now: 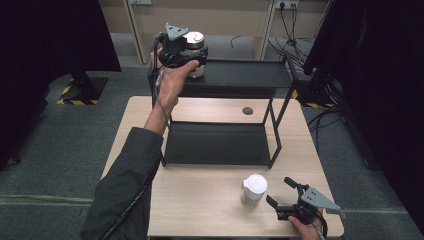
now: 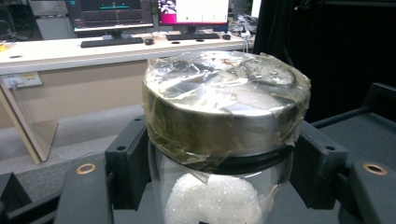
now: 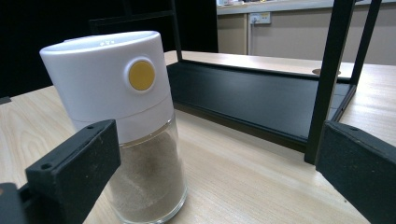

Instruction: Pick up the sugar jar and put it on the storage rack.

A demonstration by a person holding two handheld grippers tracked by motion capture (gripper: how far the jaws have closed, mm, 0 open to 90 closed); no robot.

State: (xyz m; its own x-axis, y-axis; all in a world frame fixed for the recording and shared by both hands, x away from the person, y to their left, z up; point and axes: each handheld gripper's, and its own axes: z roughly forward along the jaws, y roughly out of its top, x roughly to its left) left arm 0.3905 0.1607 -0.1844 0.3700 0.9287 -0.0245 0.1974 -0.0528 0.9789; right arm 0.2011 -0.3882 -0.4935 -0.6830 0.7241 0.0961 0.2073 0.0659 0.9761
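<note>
High view: a glass jar goes up on the black shelf.

Left gripper (image 1: 192, 61) squeezes the glass jar (image 2: 219, 140) tight, just under its metal lid (image 2: 224, 102), at the left end of the shelf's top level (image 1: 245, 75). Crinkly clear film covers the lid, and white grains sit inside. Glass can slip and break, so I think holding the body under the lid is best. Right gripper (image 1: 282, 192) is open and empty near the table's front right corner, just beside a white-capped shaker (image 3: 126, 126). No words can be read.
</note>
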